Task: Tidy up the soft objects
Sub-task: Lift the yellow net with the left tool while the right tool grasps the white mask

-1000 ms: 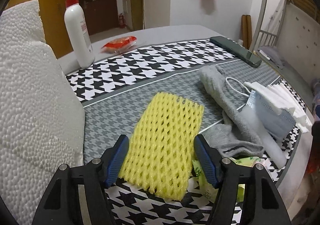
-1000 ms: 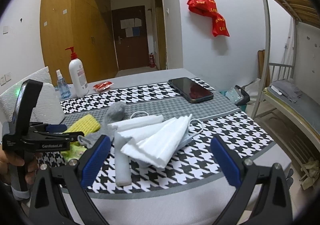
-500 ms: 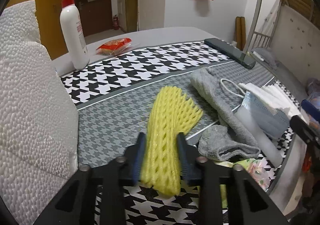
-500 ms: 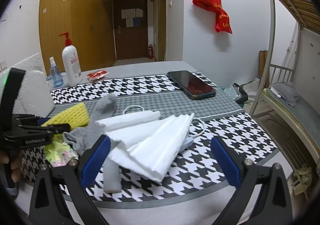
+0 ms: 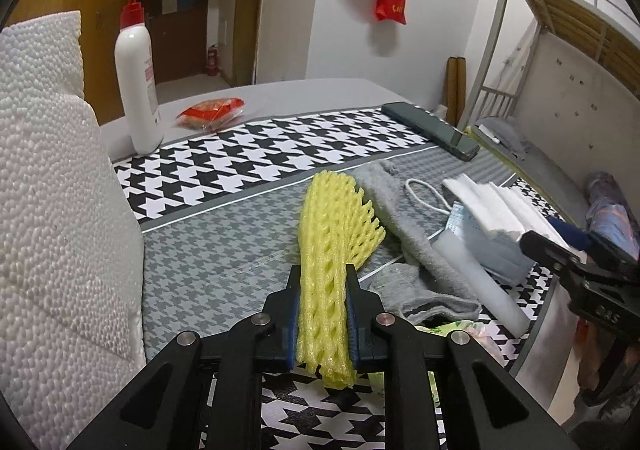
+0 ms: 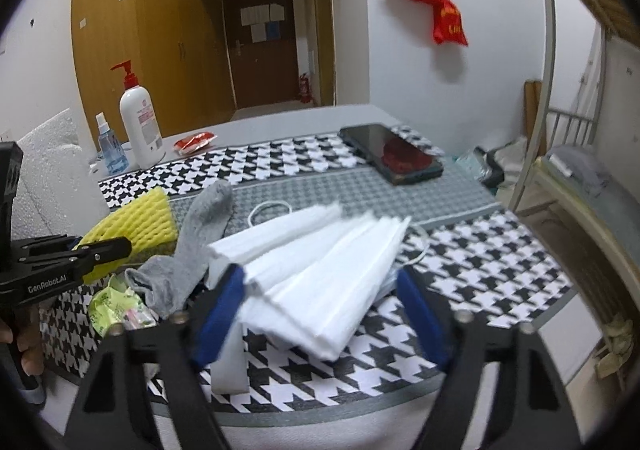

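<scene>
Since a second ago the left gripper (image 5: pixel 322 314) has squeezed in on the yellow foam fruit net (image 5: pixel 334 246), which then lay flat and wide on the bench (image 5: pixel 224 250) and now stands pinched into a narrow, folded strip between the blue pads, its far end fanning out over the grey houndstooth cloth. Both pads press on the net's sides.

Over the same second the right gripper (image 6: pixel 320 306) has come in over the stack of white foam sheets (image 6: pixel 320 270), and its jaws have just been closing. They now bracket the near end of the stack, still fairly wide; whether the pads touch the foam cannot be told, as that view is blurred.

A grey sock (image 5: pixel 404 218) lies just beside the net, and a light blue face mask (image 5: pixel 480 238) is tucked under the foam sheets. A crumpled green wrapper (image 6: pixel 116 306) sits at the bench's near edge. Farther back stand a white pump bottle (image 5: pixel 136 78) and a red snack packet (image 5: pixel 212 114), with a dark phone (image 6: pixel 390 158) well apart to the right. A white polystyrene block (image 5: pixel 52 210) fills the left side.
</scene>
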Motion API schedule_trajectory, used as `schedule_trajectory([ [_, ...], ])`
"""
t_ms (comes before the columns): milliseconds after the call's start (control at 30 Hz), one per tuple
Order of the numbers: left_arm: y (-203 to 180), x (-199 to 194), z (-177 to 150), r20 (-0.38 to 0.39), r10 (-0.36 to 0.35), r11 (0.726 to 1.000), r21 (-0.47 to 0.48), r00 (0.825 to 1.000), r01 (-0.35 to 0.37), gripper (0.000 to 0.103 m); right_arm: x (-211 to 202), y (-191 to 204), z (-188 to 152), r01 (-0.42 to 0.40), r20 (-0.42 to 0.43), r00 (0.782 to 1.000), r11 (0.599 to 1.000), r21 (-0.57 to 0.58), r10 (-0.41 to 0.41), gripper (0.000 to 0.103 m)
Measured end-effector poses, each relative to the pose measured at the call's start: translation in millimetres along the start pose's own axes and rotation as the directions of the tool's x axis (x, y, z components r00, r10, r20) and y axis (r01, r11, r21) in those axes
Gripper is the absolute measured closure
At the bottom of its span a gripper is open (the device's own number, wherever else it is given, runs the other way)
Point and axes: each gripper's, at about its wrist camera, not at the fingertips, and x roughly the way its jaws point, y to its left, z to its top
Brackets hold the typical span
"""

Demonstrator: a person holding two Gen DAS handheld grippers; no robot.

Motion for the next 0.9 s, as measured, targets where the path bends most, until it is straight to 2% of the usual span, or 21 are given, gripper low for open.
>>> schedule_trajectory([
  [67, -0.6, -1.7, -0.4, 0.006, -0.006, 1.0, 0.003, 1.0, 0.006, 0.084, 2.1, -4.1, -1.6, -0.003, -0.015, 1.0, 1.0, 0.025, 0.004, 0.034],
  [200, -2.3, -3.8, -1.4, 0.011, -0.013, 1.0, 0.009, 1.0, 0.013, 0.084, 4.7, -8.2, -2.7, -0.025, -0.036, 0.999, 0.998, 0.05, 0.027, 0.063],
  [300, -3.1, -5.4, -1.6, 0.02, -0.016, 1.0, 0.012, 1.0, 0.016, 0.084, 2.8, -12.8, -1.6, -0.034, -0.03, 0.999, 0.996, 0.078, 0.037, 0.075],
  [567, -2.8, -7.8, -3.1, 0.027, -0.022, 1.0, 0.016, 0.999, 0.021, 0.084, -19.8, -17.6, 2.2, -0.032, 0.02, 0.999, 0.996, 0.088, 0.03, 0.077],
  [700, -3.7, -7.9, -3.3, 0.024, -0.028, 0.999, 0.019, 0.999, 0.027, 0.084, -25.6, -17.0, -8.2, 0.001, 0.0, 1.0, 0.999, 0.047, 0.0, 0.077],
  [800, -3.4, -7.7, -3.0, 0.025, -0.03, 0.999, 0.019, 0.999, 0.029, 0.084, -22.9, -17.0, -13.8, 0.043, -0.022, 0.999, 0.999, 0.019, -0.043, 0.072],
  [900, -3.0, -7.6, -2.8, 0.025, -0.027, 0.999, 0.016, 0.999, 0.027, 0.084, -24.8, -21.2, -11.7, 0.046, -0.025, 0.999, 0.999, 0.022, -0.045, 0.071],
])
